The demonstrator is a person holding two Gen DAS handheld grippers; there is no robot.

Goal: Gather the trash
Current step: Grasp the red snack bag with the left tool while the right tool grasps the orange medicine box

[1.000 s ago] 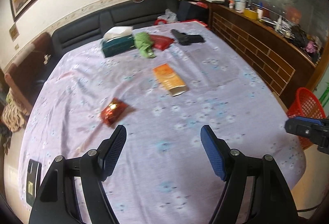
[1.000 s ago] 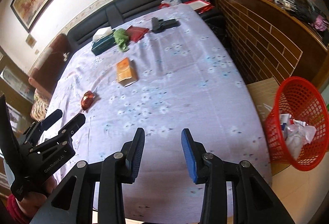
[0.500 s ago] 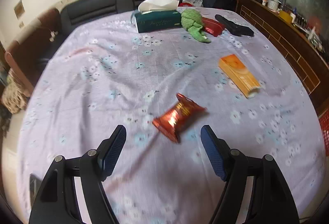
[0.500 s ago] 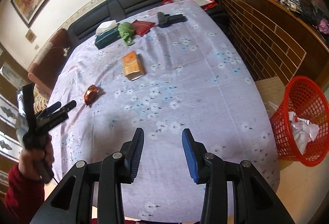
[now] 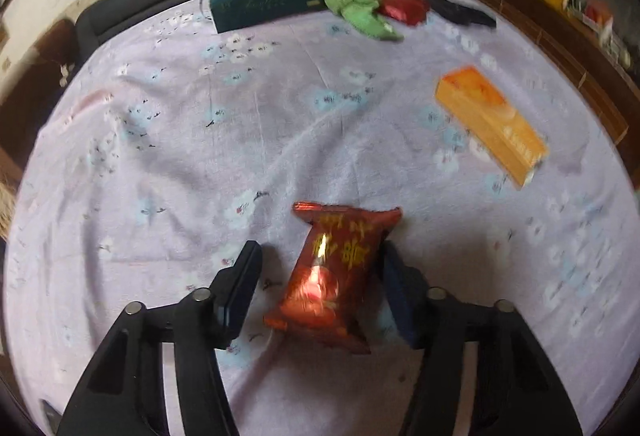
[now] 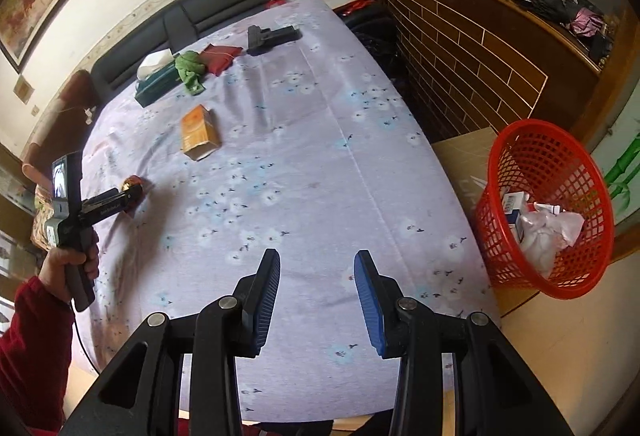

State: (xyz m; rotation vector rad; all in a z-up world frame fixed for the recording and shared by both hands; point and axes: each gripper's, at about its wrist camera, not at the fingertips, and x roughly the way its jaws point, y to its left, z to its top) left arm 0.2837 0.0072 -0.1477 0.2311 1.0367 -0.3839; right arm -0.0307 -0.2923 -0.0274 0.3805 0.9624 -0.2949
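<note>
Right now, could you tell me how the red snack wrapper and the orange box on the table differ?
The red snack wrapper is soft, crinkled and shiny; the orange box is rigid, matte and straight-edged. The wrapper lies between the open fingers of the left claw, while the box lies apart, farther up the table, with no claw near it. Both lie flat on the floral tablecloth.

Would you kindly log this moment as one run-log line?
left tool: open, straddling red snack wrapper on table | right tool: open, empty | red basket: holds trash
</note>
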